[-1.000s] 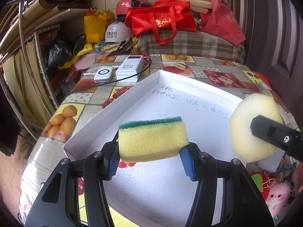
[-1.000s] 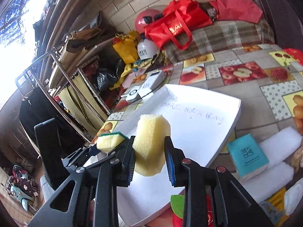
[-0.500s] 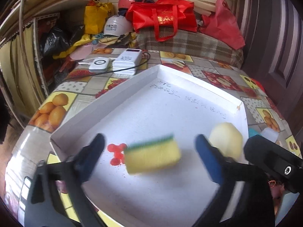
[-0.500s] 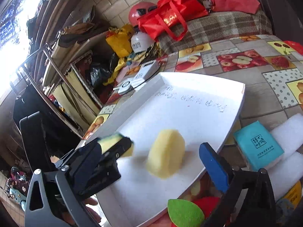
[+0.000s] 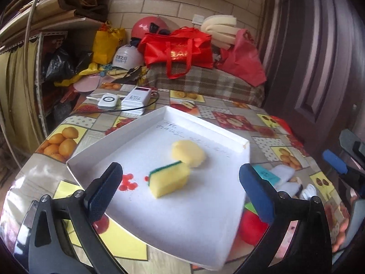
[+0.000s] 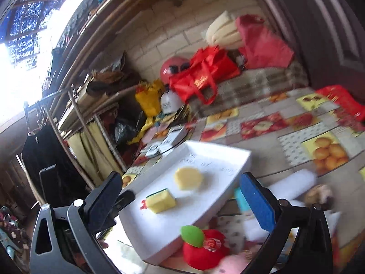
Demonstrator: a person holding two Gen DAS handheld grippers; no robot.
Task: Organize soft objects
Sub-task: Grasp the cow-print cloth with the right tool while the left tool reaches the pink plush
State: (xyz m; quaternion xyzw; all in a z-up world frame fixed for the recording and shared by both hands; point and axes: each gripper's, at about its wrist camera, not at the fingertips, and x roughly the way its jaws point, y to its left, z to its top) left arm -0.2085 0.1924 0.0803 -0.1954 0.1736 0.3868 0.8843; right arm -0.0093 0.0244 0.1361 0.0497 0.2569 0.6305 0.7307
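Clearly, yellow green-topped sponge [image 5: 168, 179] beside rounder sponge [image 5: 188, 153].

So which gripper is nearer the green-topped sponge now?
Left, by a little. The left gripper, open, frames the sponge in the tray. The right gripper, also open, sits back at the tray's right edge.

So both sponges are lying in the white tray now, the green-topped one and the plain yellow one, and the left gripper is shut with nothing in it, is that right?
Not quite. The left gripper is open, not shut: the left wrist view shows its jaws spread wide, having just opened, with nothing pressed between them. The rest holds: the green-topped sponge and the plain yellow sponge both lie in the white tray.
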